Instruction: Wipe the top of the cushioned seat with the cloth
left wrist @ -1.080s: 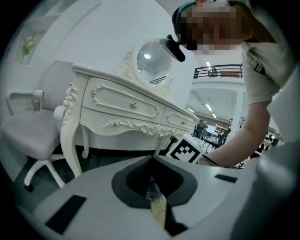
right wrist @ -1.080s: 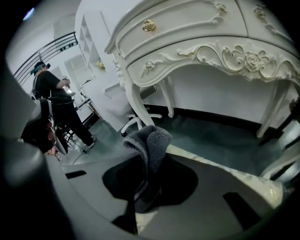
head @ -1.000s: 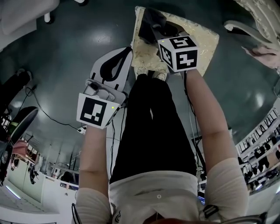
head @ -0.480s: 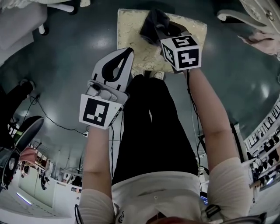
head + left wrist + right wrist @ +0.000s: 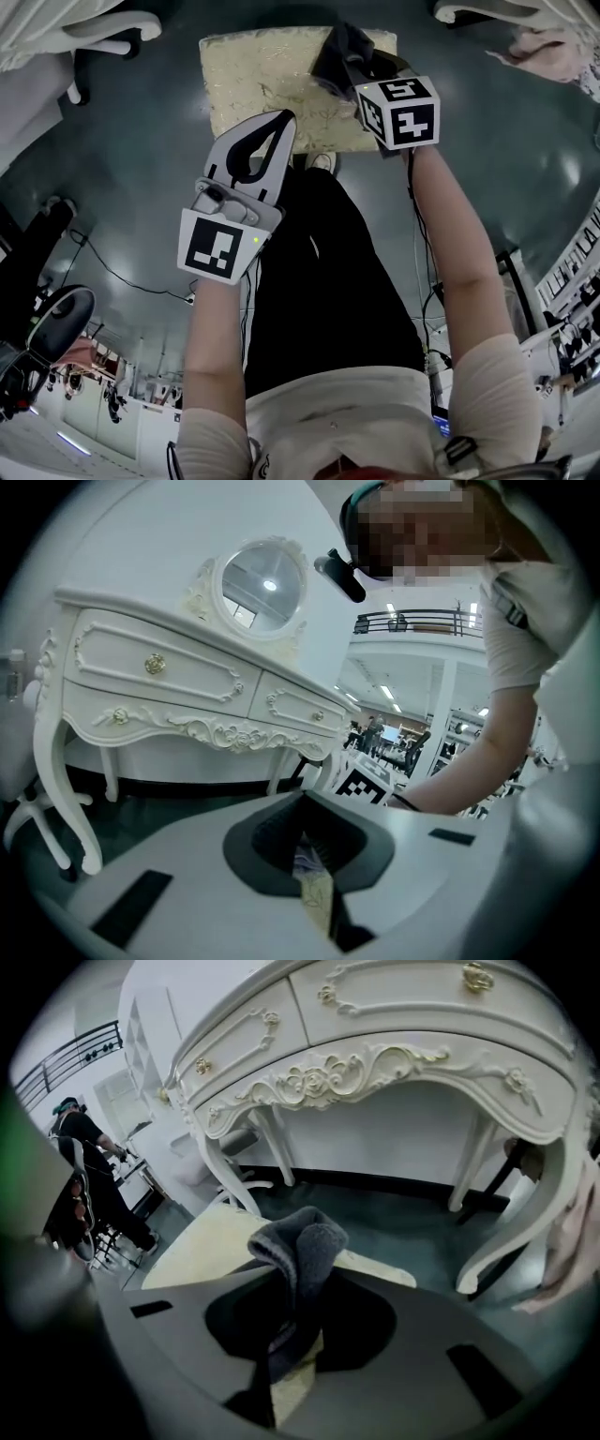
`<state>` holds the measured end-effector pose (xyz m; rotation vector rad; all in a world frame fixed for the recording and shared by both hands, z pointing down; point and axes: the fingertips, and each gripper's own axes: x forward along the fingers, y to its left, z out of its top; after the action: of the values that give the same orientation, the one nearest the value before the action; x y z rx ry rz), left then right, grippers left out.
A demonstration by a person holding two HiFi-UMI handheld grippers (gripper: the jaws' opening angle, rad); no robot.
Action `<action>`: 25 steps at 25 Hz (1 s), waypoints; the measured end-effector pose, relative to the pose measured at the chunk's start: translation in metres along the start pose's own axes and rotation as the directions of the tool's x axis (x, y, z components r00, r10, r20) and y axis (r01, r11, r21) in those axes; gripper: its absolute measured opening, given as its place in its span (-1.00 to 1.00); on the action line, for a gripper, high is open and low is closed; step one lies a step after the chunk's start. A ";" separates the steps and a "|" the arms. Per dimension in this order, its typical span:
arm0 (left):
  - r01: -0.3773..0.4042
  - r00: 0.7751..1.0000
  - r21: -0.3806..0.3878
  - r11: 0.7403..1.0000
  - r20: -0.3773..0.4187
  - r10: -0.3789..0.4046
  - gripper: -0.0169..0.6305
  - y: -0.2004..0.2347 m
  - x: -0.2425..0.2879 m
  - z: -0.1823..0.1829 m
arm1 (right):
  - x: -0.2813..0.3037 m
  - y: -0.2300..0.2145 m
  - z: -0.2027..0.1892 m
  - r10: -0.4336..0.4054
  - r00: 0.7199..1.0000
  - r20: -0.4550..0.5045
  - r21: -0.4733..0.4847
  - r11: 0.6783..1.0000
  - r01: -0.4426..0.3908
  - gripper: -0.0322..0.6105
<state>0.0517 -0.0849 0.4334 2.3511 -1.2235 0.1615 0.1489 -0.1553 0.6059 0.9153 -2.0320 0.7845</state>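
Cloth (image 5: 300, 1237) upright in right tool (image 5: 296, 1288)

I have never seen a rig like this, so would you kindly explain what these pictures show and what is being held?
There is no robot here: a person carries a hand-held claw in each hand. The head view comes from a camera on the person's head, looking steeply down. The other two pictures come from cameras riding on each claw, looking along its jaws. The cubes with black-and-white squares are parts of the claws. The right claw is shut on a dark grey cloth, at the far right corner of the cream cushioned seat. The left claw is shut with nothing in it and points toward the seat's near edge. Beyond the seat stands a white carved dressing table on a dark floor.
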 end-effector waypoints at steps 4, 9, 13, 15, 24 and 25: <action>0.039 0.999 0.015 0.999 -0.014 -0.039 -0.91 -0.018 0.016 -0.004 | -0.015 -0.029 -0.012 -0.048 0.999 0.006 0.016 0.999 0.048 -0.67; 0.059 0.998 0.023 0.998 -0.007 -0.059 -0.91 -0.037 0.022 -0.001 | -0.034 -0.061 -0.032 -0.121 0.993 -0.018 0.038 0.992 0.121 -0.67; 0.077 0.997 0.030 0.997 -0.017 -0.077 -0.91 -0.047 0.017 0.000 | -0.054 -0.071 -0.035 -0.174 0.984 -0.030 0.052 0.983 0.175 -0.68; 0.070 0.998 0.017 0.997 -0.012 -0.069 -0.91 -0.046 0.012 0.002 | -0.063 -0.062 -0.027 -0.168 0.986 -0.012 0.059 0.984 0.169 -0.68; 0.044 0.999 -0.008 0.999 0.010 -0.044 -0.91 -0.025 -0.049 0.015 | -0.080 0.047 -0.001 -0.064 0.998 0.025 0.011 0.998 0.064 -0.68; 0.041 0.999 -0.007 0.999 0.008 -0.040 -0.91 -0.018 -0.057 0.014 | -0.076 0.061 0.001 -0.049 0.999 0.023 0.008 0.999 0.049 -0.68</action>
<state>0.0308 -0.0402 0.3962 2.3709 -1.1773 0.1349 0.1340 -0.0961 0.5296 0.9788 -2.0203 0.7592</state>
